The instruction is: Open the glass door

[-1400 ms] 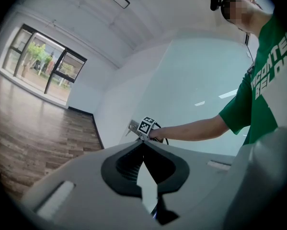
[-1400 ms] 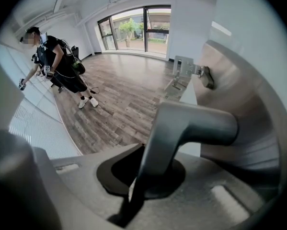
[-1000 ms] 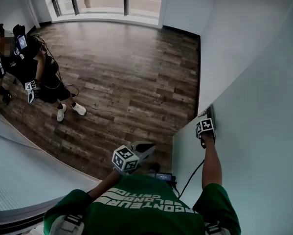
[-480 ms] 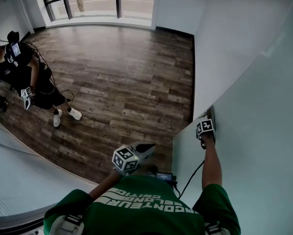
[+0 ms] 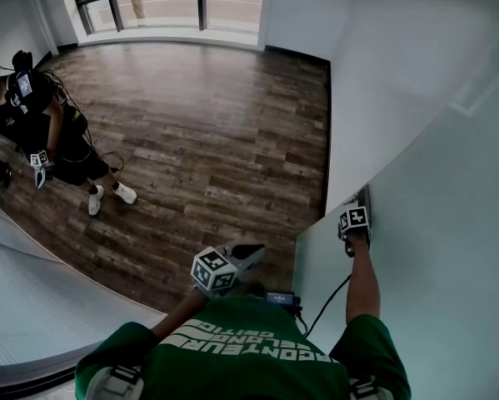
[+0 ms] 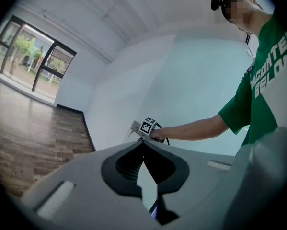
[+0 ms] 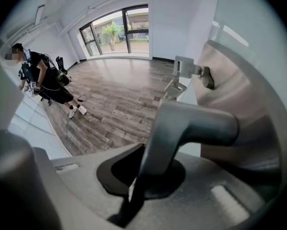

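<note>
At the right of the head view, the right gripper (image 5: 355, 223) meets the near edge of the frosted glass door (image 5: 432, 257). The left gripper (image 5: 247, 251) hangs over the wooden floor (image 5: 216, 123).

Left gripper view: its jaws are together and hold nothing. The green shirt (image 6: 270, 66) shows the white letters "CONTE" and "BELO".

Right gripper view: the jaws are clamped on the grey lever handle (image 7: 191, 123).

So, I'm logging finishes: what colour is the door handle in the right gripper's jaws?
Silver-grey metal; the door handle shows best in the right gripper view.
</note>
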Demonstrator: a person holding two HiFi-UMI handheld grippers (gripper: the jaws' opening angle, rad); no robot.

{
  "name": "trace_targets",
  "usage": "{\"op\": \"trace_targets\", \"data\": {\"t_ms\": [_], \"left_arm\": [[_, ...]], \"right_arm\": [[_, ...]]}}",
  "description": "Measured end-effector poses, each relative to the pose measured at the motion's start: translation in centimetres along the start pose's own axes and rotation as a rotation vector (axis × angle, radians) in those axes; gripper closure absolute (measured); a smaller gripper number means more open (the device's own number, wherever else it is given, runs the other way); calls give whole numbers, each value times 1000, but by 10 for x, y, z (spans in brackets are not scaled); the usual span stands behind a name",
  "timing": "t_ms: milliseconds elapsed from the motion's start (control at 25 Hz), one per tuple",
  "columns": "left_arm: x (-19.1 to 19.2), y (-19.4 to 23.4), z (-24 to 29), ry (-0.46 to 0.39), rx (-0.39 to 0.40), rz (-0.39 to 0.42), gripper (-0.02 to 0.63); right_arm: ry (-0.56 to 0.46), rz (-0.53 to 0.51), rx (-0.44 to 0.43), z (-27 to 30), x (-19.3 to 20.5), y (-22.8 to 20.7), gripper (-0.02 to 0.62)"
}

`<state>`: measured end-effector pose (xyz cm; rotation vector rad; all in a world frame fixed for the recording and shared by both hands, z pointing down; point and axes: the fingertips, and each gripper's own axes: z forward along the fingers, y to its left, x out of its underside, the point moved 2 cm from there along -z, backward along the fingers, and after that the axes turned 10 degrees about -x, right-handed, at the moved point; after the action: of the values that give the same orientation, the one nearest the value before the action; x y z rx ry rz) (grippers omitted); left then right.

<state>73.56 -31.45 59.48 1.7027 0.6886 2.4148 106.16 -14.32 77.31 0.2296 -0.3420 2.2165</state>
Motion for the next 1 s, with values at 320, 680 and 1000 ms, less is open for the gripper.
{"op": "trace_targets", "data": {"t_ms": [320, 680, 1000], "left_arm": [[-4, -1, 6, -8, -17, -16, 589], [-1, -1, 8, -14, -35, -20, 591], [-6, -11, 10, -19, -38, -28, 589]], "right_arm": [[-2, 31, 9, -7, 1, -23, 603], [-7, 48, 3, -11, 4, -34, 603], [-10, 42, 2, -12, 2, -35, 603]]}}
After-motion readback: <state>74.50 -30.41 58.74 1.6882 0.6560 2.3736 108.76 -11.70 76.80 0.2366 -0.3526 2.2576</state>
